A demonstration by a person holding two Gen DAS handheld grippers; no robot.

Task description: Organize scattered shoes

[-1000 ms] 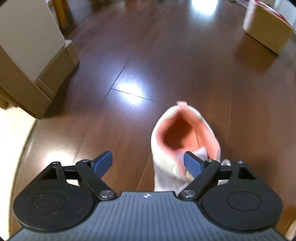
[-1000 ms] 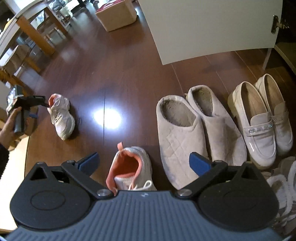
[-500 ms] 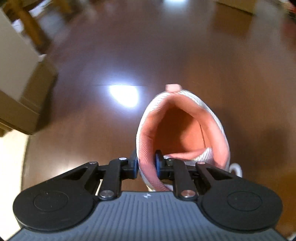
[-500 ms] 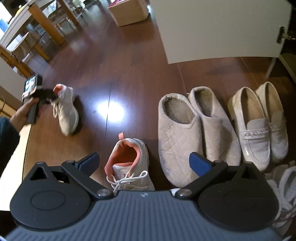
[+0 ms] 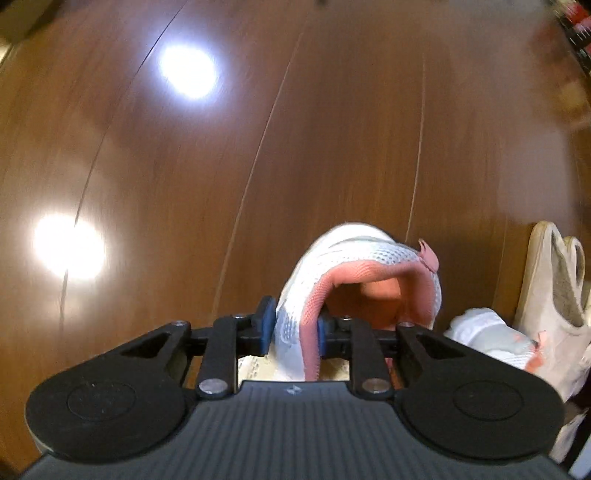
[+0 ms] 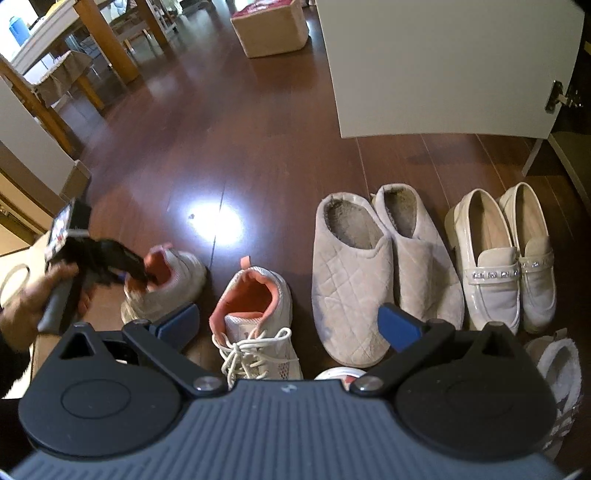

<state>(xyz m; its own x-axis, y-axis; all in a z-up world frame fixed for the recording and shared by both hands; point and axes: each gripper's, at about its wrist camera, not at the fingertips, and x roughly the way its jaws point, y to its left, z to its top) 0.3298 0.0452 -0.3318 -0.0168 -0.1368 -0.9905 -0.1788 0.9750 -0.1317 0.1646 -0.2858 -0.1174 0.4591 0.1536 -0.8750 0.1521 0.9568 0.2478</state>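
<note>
A white mesh sneaker with pink lining hangs from my left gripper. The blue pads press on its collar wall from both sides while the jaws are opening. In the right wrist view the same sneaker is just left of its mate, with the left gripper and a hand on it. The mate also shows at the right of the left wrist view. My right gripper stands open above the mate's laces, holding nothing.
Right of the mate stand a pair of grey quilted slippers and a pair of cream loafers in a row. A fluffy white slipper lies at bottom right. A white door, a cardboard box and table legs stand farther back.
My left gripper shut on the sneaker's collar and carried it to the right, up beside its mate. The right gripper rose a little and stayed open.
</note>
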